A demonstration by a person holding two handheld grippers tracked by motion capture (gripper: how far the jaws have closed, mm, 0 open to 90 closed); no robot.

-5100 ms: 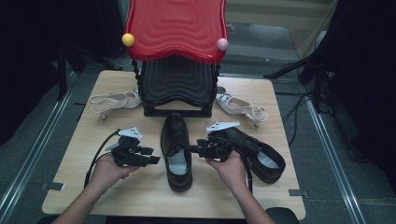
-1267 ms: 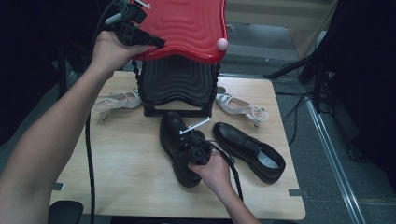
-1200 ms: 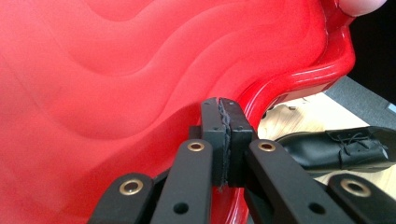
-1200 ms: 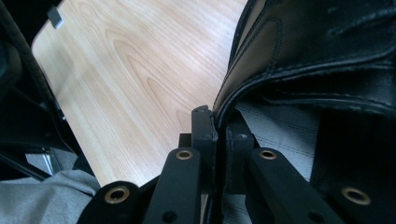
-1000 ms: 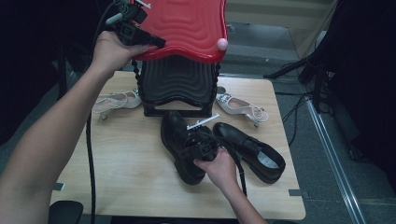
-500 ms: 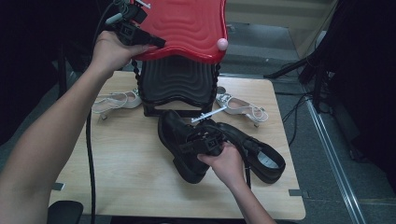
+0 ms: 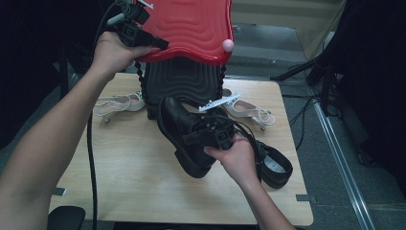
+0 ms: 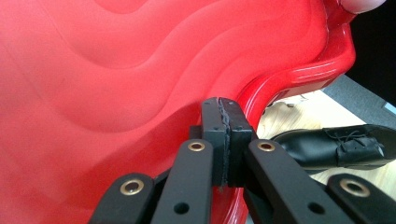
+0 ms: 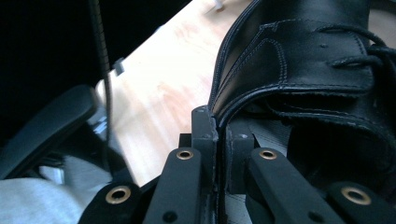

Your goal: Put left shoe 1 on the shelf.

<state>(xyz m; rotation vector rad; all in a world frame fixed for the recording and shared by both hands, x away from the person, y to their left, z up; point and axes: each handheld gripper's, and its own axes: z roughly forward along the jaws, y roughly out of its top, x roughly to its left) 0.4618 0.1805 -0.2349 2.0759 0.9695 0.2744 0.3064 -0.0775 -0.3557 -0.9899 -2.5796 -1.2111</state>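
Since a second ago, the right gripper [image 7: 198, 136] is lifting the shoe [image 7: 184, 129] off the table [image 7: 119, 158], toe tipping toward the upper left of the high view, while the left gripper [image 7: 155, 44] is holding the red lid [image 7: 191, 26] raised as before. Its jaws are pinching the lid's rim; the right jaws are clamping the shoe's collar [image 9: 243, 100]. The second shoe [image 7: 273, 165] is lying at lower right. Judging from this, the shoe is heading under the lid into the dark box [image 7: 182, 84]: keeping the lid high, going toe first, and holding the thin collar grip firm should be helping.
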